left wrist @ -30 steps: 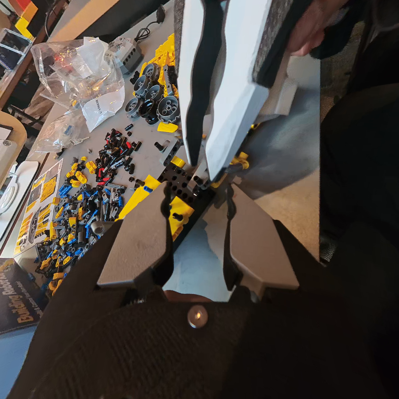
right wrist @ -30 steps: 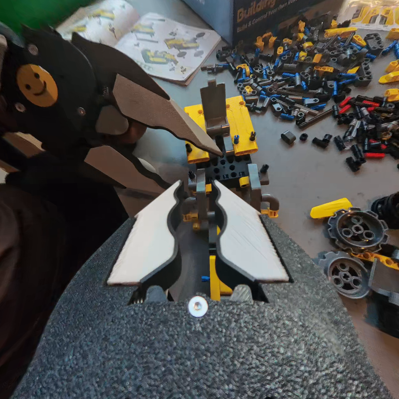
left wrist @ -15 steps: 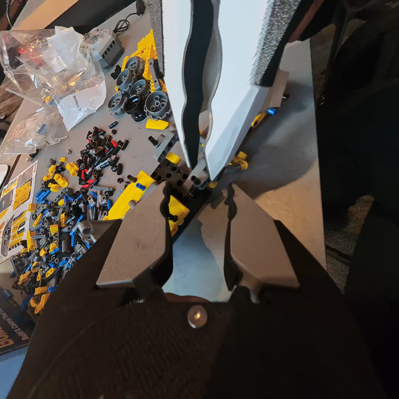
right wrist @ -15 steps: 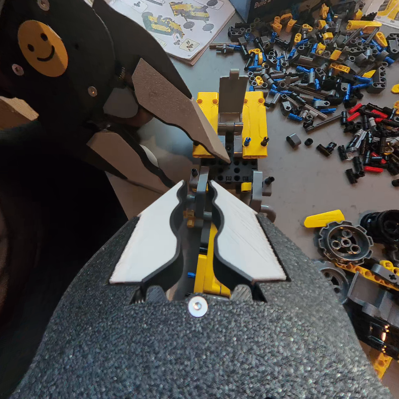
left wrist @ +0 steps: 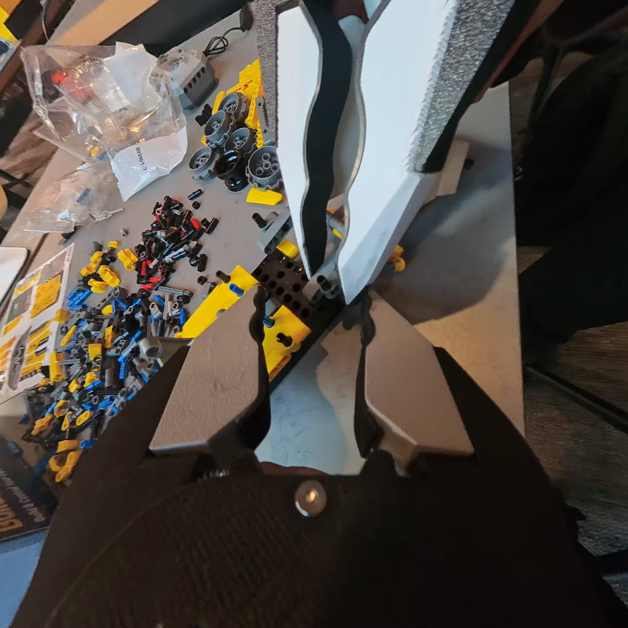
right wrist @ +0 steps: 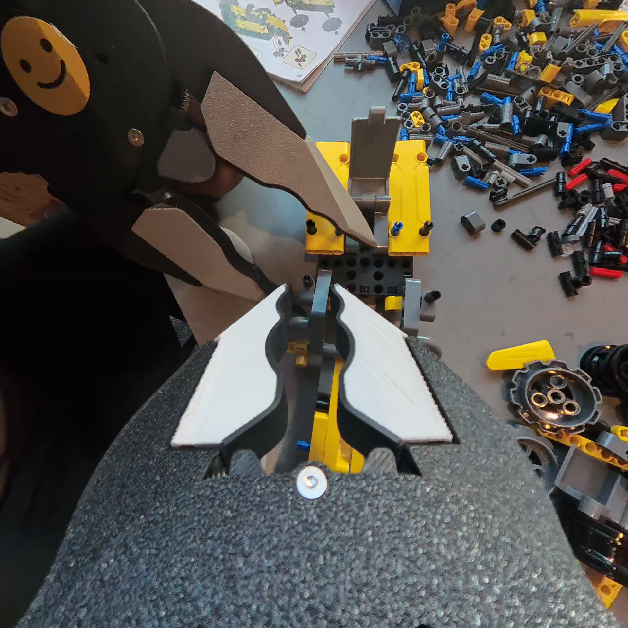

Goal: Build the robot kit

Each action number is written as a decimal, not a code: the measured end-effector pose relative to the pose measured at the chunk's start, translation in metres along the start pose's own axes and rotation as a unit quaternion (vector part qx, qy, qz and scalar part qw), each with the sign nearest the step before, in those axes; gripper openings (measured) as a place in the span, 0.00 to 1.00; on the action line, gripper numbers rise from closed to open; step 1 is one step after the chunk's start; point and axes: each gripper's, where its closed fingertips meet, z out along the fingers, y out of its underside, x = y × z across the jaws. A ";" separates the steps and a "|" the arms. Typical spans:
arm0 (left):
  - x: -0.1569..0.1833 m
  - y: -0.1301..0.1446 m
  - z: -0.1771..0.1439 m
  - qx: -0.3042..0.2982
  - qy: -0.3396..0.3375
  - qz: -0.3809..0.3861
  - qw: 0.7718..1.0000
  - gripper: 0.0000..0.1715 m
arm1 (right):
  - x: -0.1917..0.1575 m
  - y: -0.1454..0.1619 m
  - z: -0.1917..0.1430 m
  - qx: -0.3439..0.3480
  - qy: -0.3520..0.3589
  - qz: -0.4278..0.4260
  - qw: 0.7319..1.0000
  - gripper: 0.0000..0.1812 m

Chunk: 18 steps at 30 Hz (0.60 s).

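My right tool [right wrist: 311, 292] pinches the model's dark grey beam [right wrist: 319, 316]; left tool [left wrist: 311, 299] gapes wide beside the yellow-black model [left wrist: 289, 295]. Risk: twisting could pop pins loose onto the counter [right wrist: 475, 306].

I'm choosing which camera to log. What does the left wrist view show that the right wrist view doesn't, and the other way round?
Only the left wrist view shows the clear plastic bags, the grey motor block with its cable, and the table's far edge.

Only the right wrist view shows the grey upright panel on the model and the smiley sticker on the left hand-held gripper.

Both show the yellow-and-black model, the right hand-held gripper closed on its grey beam, the loose parts pile, the wheels and the instruction booklet.
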 end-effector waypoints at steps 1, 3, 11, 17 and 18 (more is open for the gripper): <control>-0.001 0.000 0.000 0.002 0.005 -0.009 1.000 0.31 | 0.000 -0.001 -0.001 0.001 -0.003 0.006 1.000 0.10; -0.001 0.000 0.000 0.001 0.014 -0.020 1.000 0.29 | 0.002 -0.004 -0.003 0.004 -0.003 0.008 1.000 0.08; 0.001 0.003 0.002 -0.011 -0.002 0.004 1.000 0.33 | 0.005 -0.005 0.003 -0.008 -0.010 0.003 1.000 0.08; -0.006 0.001 -0.001 0.000 0.000 -0.031 1.000 0.29 | 0.006 -0.007 0.005 -0.006 -0.013 -0.004 1.000 0.08; -0.006 0.000 -0.002 0.006 0.002 -0.035 0.999 0.29 | 0.006 -0.007 0.006 -0.004 -0.015 -0.003 1.000 0.08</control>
